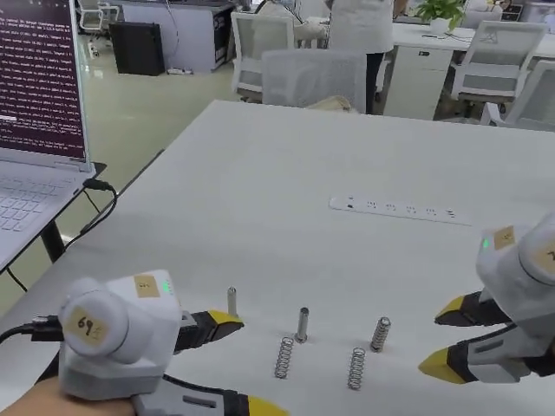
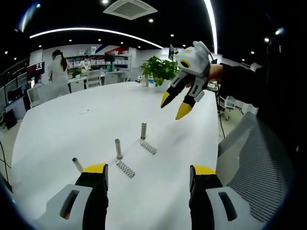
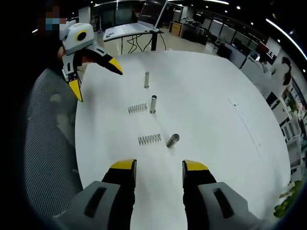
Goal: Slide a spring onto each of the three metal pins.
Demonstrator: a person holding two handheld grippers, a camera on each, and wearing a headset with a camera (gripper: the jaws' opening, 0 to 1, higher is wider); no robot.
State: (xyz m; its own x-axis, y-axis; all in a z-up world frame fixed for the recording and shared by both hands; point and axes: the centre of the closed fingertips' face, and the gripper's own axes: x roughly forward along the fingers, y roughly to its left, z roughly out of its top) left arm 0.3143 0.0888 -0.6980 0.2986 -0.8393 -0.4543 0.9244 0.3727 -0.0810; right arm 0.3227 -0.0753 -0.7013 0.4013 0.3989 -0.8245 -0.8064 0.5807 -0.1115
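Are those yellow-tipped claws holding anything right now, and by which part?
Nothing is held. The left gripper and the right gripper are both open and empty; the two loose coiled metal springs lie on the white table.

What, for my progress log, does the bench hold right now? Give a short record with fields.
surface: white tabletop
bare pins: left silver metal pin; middle silver metal pin
third pin: right silver metal pin, seemingly wearing a coil
loose springs: left steel coil spring; right steel coil spring, lying flat
left tongs: yellow-tipped, open, empty
right tongs: yellow-tipped, open, empty
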